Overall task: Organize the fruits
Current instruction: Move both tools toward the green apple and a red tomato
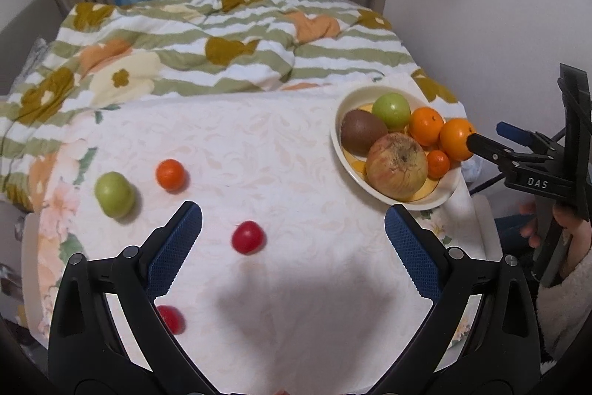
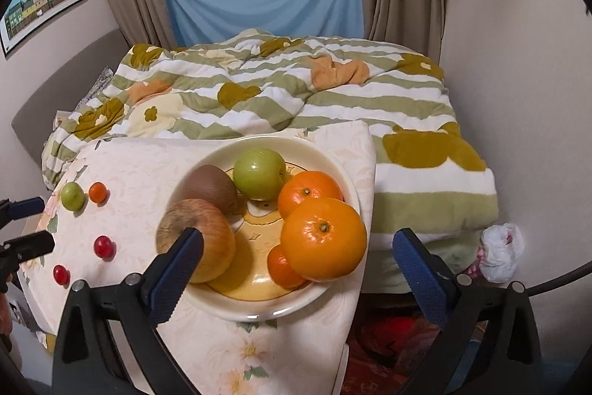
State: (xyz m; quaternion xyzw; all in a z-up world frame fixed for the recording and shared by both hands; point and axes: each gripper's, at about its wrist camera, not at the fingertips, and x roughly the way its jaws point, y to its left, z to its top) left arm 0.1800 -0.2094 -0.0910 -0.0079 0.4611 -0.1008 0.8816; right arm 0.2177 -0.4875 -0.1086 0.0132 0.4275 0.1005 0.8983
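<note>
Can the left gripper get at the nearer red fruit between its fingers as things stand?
Probably yes. The left gripper is open and empty, and the red fruit lies alone on the tablecloth, with nothing between them; the other loose fruits sit clear of it.

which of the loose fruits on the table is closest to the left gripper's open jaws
The red fruit lying between the tips of the left gripper. The other red one sits behind its finger; the green fruit and small orange lie farther out.

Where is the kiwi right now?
The kiwi lies in the cream bowl, on its left side in the right wrist view, between the green apple behind it and the big reddish apple in front.
</note>
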